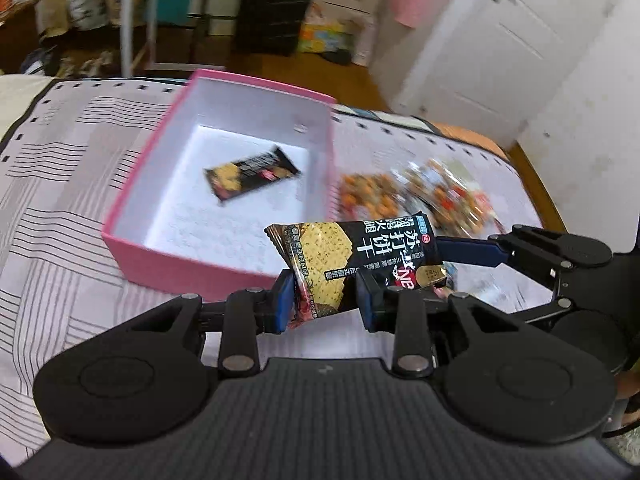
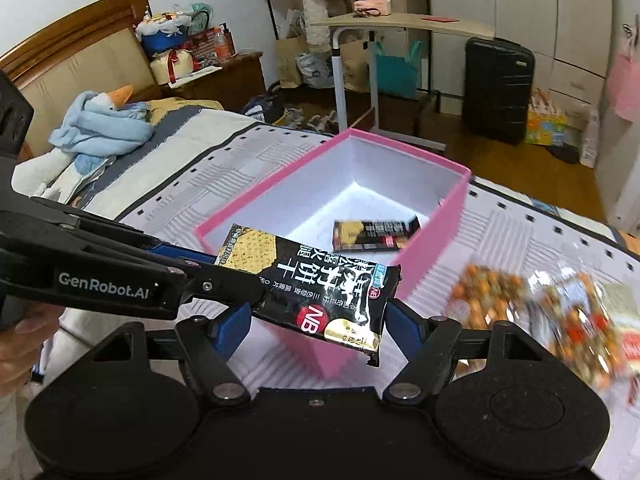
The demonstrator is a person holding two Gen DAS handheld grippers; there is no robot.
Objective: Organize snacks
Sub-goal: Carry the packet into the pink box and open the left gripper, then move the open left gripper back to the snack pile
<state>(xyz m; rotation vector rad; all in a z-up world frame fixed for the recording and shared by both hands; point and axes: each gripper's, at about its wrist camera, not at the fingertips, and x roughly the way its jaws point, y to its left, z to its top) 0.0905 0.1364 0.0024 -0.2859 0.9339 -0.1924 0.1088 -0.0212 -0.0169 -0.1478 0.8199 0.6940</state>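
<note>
A black cracker packet (image 1: 340, 268) is held between both grippers just in front of the pink box (image 1: 140, 216). My left gripper (image 1: 326, 304) is shut on one end of it. My right gripper (image 2: 318, 326) has its blue pads against the packet's other end (image 2: 320, 288); the left gripper's fingers (image 2: 188, 258) reach in from the left there. A second black cracker packet (image 1: 252, 178) lies on the box's white floor, also in the right wrist view (image 2: 374, 234). Clear bags of orange snacks (image 1: 416, 196) lie right of the box (image 2: 436, 232).
The box sits on a bed with a striped grey-white cover (image 1: 64, 184). A blue towel and a goose toy (image 2: 100, 128) lie near the headboard. A side table (image 2: 400, 24), a black suitcase (image 2: 498, 88) and bags stand on the floor beyond the bed.
</note>
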